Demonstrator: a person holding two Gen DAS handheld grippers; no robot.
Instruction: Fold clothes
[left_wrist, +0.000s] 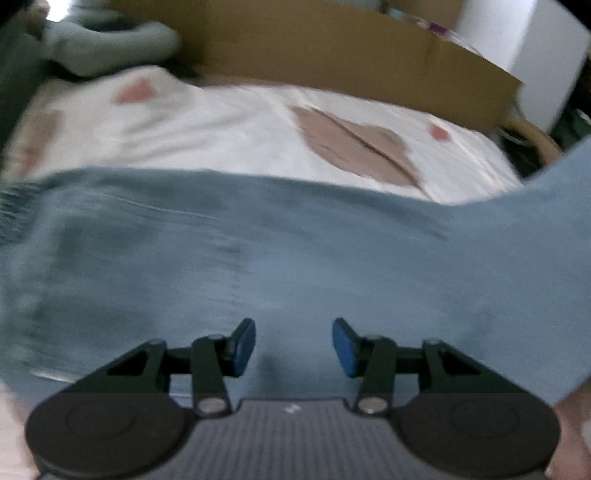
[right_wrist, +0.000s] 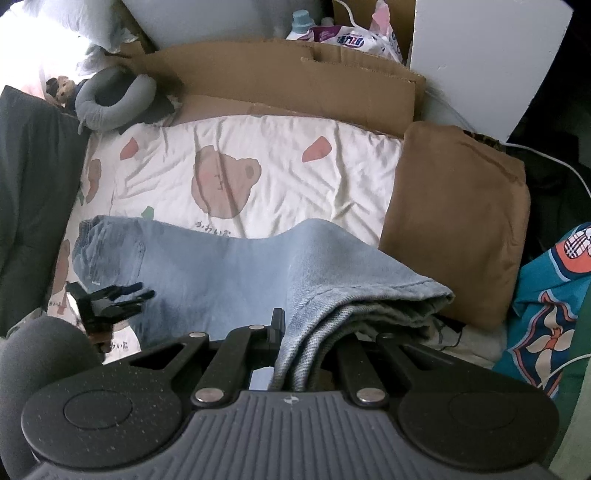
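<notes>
Denim fills the near ground in both of my views: pale blue jeans (right_wrist: 236, 266) lie across the bed, folded along their length. My right tool (right_wrist: 295, 354) is clenched on the hem end, several layers of cloth bunched between its jaws and lifted off the bed. My left tool (left_wrist: 293, 347) hangs released above the flat middle of the jeans (left_wrist: 295, 251), blue pads (left_wrist: 243, 347) apart with nothing between them; that view is smeared with blur. From the right wrist I also see the left tool (right_wrist: 110, 299) low at the left, beside the waistband end of the jeans.

Beyond the denim lies a white bedsheet (right_wrist: 280, 173) printed with brown bears and pink shapes. To the right on it sits a folded brown garment (right_wrist: 458, 221), its near edge just beside the held hem, and a teal patterned cloth (right_wrist: 546, 295) lies further right. At the far left rests a grey neck pillow (right_wrist: 110, 107). Flattened brown cardboard (right_wrist: 295, 77) stands along the far side of the bed, with a detergent bottle (right_wrist: 301, 24) behind it.
</notes>
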